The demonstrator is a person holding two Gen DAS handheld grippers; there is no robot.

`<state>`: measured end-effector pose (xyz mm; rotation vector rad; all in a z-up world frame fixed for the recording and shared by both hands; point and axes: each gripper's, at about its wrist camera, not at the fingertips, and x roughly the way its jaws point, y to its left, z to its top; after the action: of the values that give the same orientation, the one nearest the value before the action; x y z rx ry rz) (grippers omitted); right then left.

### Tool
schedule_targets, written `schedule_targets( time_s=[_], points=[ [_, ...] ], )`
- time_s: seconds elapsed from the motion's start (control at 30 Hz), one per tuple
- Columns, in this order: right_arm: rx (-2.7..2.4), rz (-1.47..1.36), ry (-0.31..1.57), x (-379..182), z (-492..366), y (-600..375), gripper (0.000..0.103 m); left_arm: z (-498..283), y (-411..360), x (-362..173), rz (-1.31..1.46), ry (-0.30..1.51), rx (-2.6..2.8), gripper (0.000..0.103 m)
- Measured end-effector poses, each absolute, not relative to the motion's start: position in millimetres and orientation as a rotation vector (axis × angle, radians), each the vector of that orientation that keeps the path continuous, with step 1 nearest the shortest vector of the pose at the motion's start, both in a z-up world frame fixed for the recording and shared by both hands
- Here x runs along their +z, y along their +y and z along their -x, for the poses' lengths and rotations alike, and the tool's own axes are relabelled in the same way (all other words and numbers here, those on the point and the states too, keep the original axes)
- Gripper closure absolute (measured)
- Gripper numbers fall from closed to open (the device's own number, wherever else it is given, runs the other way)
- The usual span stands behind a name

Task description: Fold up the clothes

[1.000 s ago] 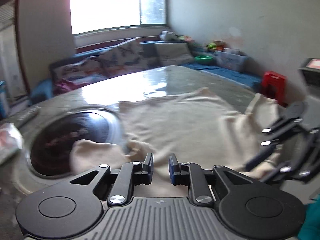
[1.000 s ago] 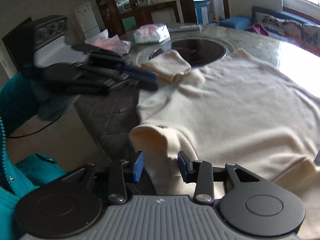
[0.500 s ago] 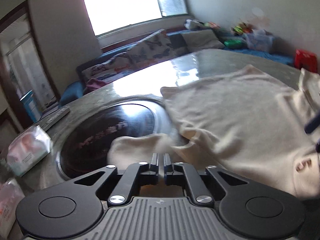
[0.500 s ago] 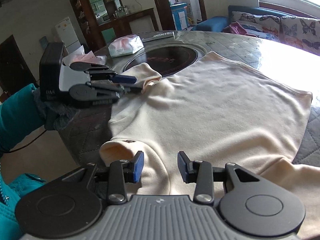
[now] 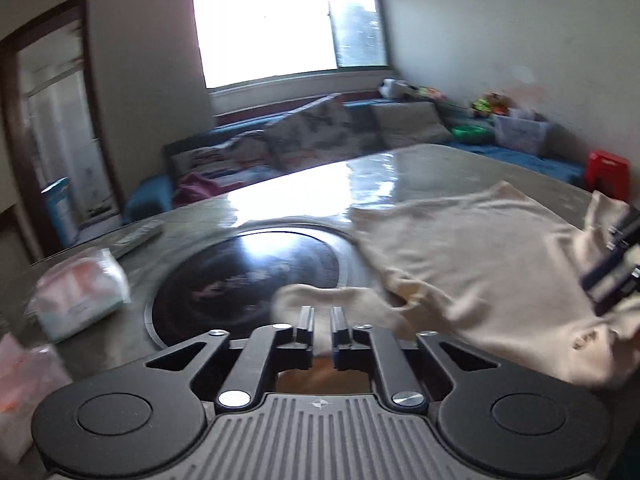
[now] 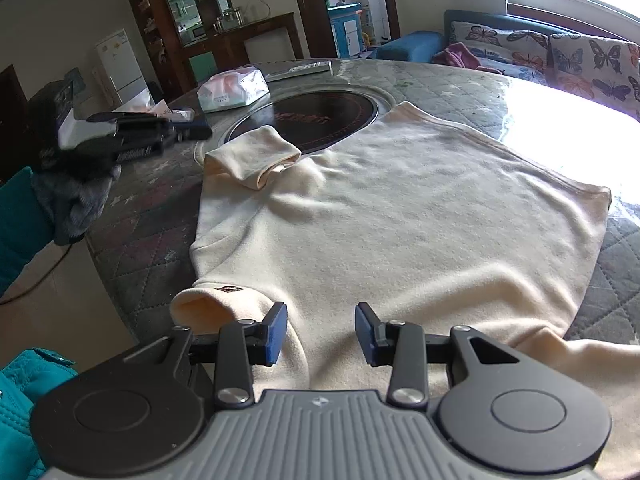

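A cream sweatshirt (image 6: 400, 208) lies spread flat on the round table; it also shows in the left wrist view (image 5: 472, 256). One sleeve (image 6: 252, 158) lies folded near the dark round hotplate; its cuff (image 5: 320, 300) sits just ahead of my left gripper (image 5: 320, 326), whose jaws stand a narrow gap apart, nothing between them. In the right wrist view the left gripper (image 6: 188, 132) hovers left of that sleeve, apart from it. My right gripper (image 6: 321, 330) is open over the near hem of the sweatshirt, beside the collar (image 6: 208, 304).
A dark round hotplate (image 6: 312, 120) is set in the quilted table (image 6: 152, 240). A tissue pack (image 6: 232, 90) and a remote (image 6: 300, 70) lie at the far side. Plastic packets (image 5: 28, 376) lie left. The table edge drops off at left; a sofa (image 6: 560, 56) stands behind.
My left gripper has let go of the sleeve, which now lies folded by the hotplate, and has drawn back to the left with its jaws slightly parted. The right gripper stays open and has barely moved.
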<state>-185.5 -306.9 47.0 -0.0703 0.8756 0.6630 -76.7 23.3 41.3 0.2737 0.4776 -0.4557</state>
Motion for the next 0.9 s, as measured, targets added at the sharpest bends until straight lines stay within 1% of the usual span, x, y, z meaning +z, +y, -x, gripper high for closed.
schedule_targets(
  time_s=[0.03,0.07,0.1,0.17,0.2,0.27,0.33,0.37,0.43,0.6,0.67,0.77,0.83,0.87,0.9],
  points=[
    [0.665,0.072,0.877,47,185,-306,0.066,78,16,37,-0.3,0.478,-0.476,0.084],
    [0.667,0.074,0.877,47,185,-306,0.065,79,9,33,-0.327,0.479,-0.496,0.079],
    [0.67,0.075,0.877,47,185,-305,0.066,79,3,29,-0.354,0.485,-0.513,0.07],
    [0.675,0.082,0.876,48,186,-304,0.066,77,-8,21,-0.4,0.491,-0.544,0.062],
    [0.673,0.084,0.875,48,185,-304,0.066,76,-12,17,-0.419,0.494,-0.558,0.061],
    [0.668,0.083,0.873,48,185,-304,0.066,70,-19,10,-0.449,0.511,-0.565,0.061],
    [0.669,0.079,0.871,49,185,-304,0.065,65,-20,7,-0.451,0.518,-0.561,0.078],
    [0.668,0.081,0.87,49,185,-303,0.066,63,-18,7,-0.438,0.517,-0.559,0.092],
    [0.665,0.081,0.866,50,185,-304,0.066,59,-11,10,-0.401,0.499,-0.533,0.097],
    [0.656,0.082,0.857,52,185,-306,0.066,29,52,35,-0.1,0.466,-0.243,0.098],
    [0.657,0.084,0.856,53,184,-306,0.066,16,81,36,-0.003,0.487,-0.115,0.098],
    [0.659,0.086,0.855,54,183,-303,0.065,5,113,29,0.107,0.556,-0.065,0.096],
    [0.661,0.084,0.856,53,182,-302,0.066,8,120,25,0.124,0.571,-0.064,0.094],
    [0.661,0.084,0.857,53,181,-301,0.066,11,121,24,0.128,0.572,-0.072,0.089],
    [0.661,0.083,0.859,52,181,-301,0.066,14,121,22,0.131,0.573,-0.08,0.076]
  ],
)
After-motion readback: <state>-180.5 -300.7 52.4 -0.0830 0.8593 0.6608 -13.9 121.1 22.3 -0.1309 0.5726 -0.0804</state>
